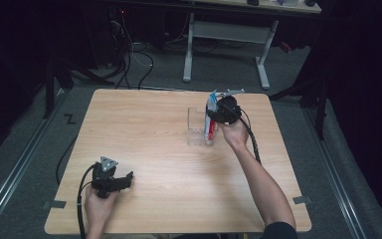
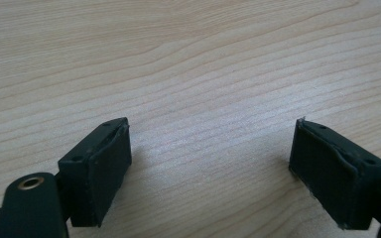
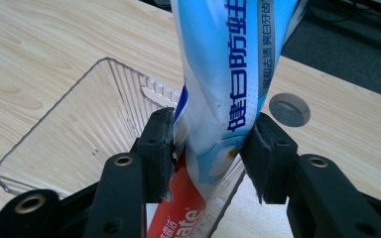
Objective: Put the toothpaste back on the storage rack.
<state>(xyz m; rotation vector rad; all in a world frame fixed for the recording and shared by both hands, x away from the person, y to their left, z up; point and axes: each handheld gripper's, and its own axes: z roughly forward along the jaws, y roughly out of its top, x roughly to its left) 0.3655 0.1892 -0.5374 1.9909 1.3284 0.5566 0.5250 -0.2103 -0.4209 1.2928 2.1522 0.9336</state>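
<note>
Two grippers are seen over a light wooden table (image 1: 144, 149). The right gripper (image 3: 206, 148) is held above the far right part of the table, and a toothpaste tube (image 3: 228, 89) stands between its jaws. The tube is white and blue above with blue printed characters, and red at its lower end. It is upright with a slight tilt, and its lower end is set inside a clear plastic box (image 3: 84, 124) with ribbed walls. In the right gripper view, both pads are seen right against the tube's sides at a middling gap; whether they press on it or merely flank it cannot be told. In the high view, the tube (image 1: 210, 119) is seen at the right edge of the clear box (image 1: 195, 127), with the right gripper (image 1: 219, 110) at its upper part. A round grey cap (image 3: 289, 109) is set flush in the table surface just behind the tube. The left gripper (image 2: 211, 163) is held low at the near left corner of the table, well apart from the box. Its jaws are spread wide, and bare wood grain is seen between them.
</note>
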